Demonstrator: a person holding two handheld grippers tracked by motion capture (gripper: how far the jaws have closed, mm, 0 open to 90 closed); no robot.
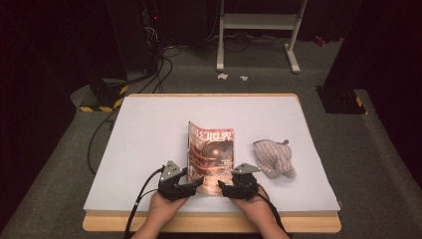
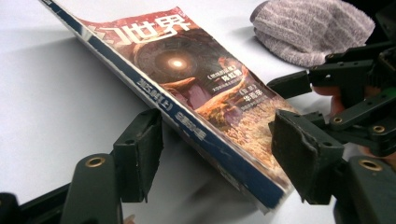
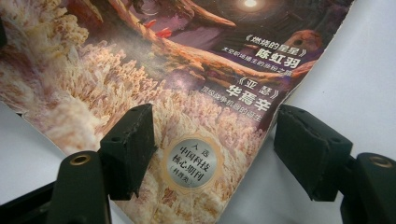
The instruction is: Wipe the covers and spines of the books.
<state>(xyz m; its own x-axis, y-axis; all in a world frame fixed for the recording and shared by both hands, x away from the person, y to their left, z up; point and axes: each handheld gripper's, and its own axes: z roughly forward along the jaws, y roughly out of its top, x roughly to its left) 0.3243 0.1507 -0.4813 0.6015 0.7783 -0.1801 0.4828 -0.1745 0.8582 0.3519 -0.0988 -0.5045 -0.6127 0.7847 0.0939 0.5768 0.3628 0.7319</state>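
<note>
- Nearest the camera in the high view, two hands come in over the near edge of the table [image 1: 149, 119], each carrying a tool.
- The left tool [image 1: 195, 185] sits at the near-left corner of the magazine [image 1: 210, 154]. Its jaws stand apart, spanning the spine edge without pressing on it.
- The right tool [image 1: 225, 189] meets the near-right corner. Its jaws are open too, one over the cover and the other beyond the cover's right edge, with nothing pinched.
- The magazine lies mid-table toward the near side, cover up. Its spine side is raised off the table, so it sits tilted.
- It looks light and floppy: thin glossy pages that would sag or fan if held by one corner, and the slick cover may slip between the pads.
- The spine is the stiffest part, so a hold there or at a bound corner seems safest.
- Both forearms are low, the tools angled inward toward each other.
- A striped cloth [image 1: 273, 158] lies crumpled to the right, well apart from the magazine.
</note>
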